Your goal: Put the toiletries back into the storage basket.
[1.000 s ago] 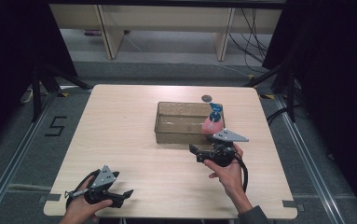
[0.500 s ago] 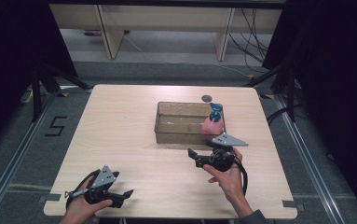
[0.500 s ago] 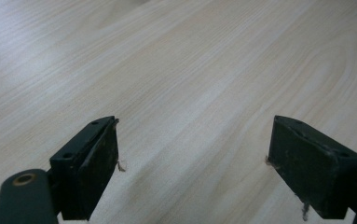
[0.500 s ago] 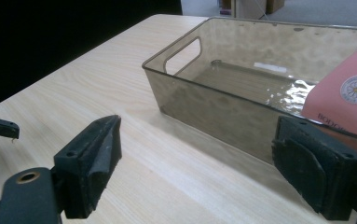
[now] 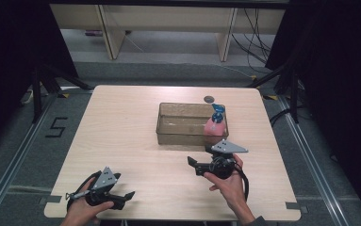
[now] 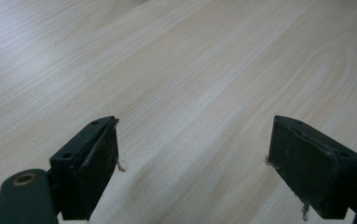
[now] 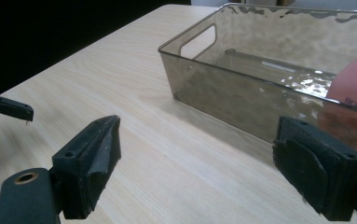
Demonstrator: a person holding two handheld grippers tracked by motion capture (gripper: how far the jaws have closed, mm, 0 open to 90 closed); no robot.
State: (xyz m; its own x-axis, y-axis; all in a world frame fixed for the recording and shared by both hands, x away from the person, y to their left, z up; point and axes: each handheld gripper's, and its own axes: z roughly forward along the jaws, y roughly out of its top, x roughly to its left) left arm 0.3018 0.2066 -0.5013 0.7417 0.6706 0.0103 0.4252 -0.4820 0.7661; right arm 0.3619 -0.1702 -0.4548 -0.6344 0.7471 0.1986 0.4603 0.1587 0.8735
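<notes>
While the pink bottle (image 5: 214,125) with the blue cap stands at the right end of the clear brown bin (image 5: 178,123), leaning against its end wall, the right gripper (image 5: 193,165) is held in front of the bin with its jaws spread wide and nothing between them. From the right gripper view, the bin wall (image 7: 241,93) is seen close ahead and the bottle (image 7: 355,84) off toward the right jaw. If a grasp is tried from this low angle, the front wall could be struck or the light bin pushed along the counter (image 5: 121,117). Because the bottle looks tall and narrow, it could be tipped over by a one-sided touch. The left gripper (image 5: 127,197) is held low at the near edge, likewise wide open and empty, too far off for the bin to be steadied.
</notes>
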